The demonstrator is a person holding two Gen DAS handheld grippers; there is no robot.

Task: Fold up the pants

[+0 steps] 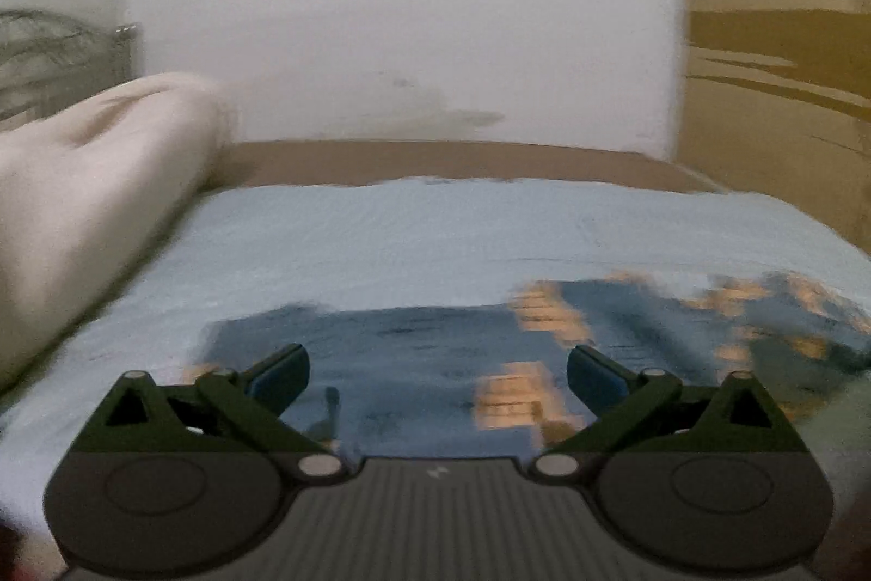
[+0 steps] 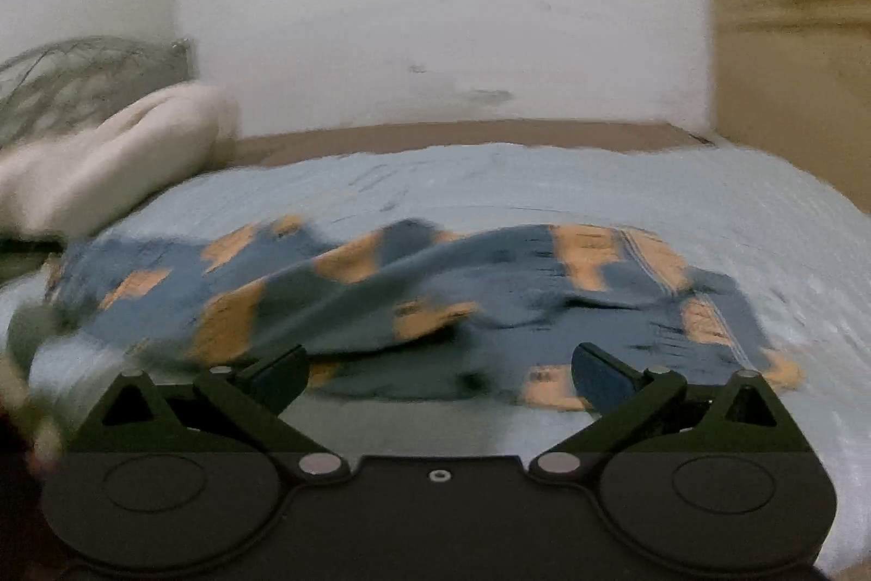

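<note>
Pale-blue bedsheet [image 2: 544, 178] under pants [image 2: 413, 303] lengthwise left-right, both tools [image 1: 438, 377] [image 2: 438, 377] wide open, empty.

I see a bed covered with a pale blue sheet [image 1: 381, 243], its brown edge [image 1: 435, 159] meeting a white wall [image 1: 408, 9]. A cream pillow [image 1: 98, 156] lies at the left, a grey metal frame [image 2: 81, 74] behind it. Tan wooden furniture [image 1: 773, 63] stands at the right. The light is dim.
</note>
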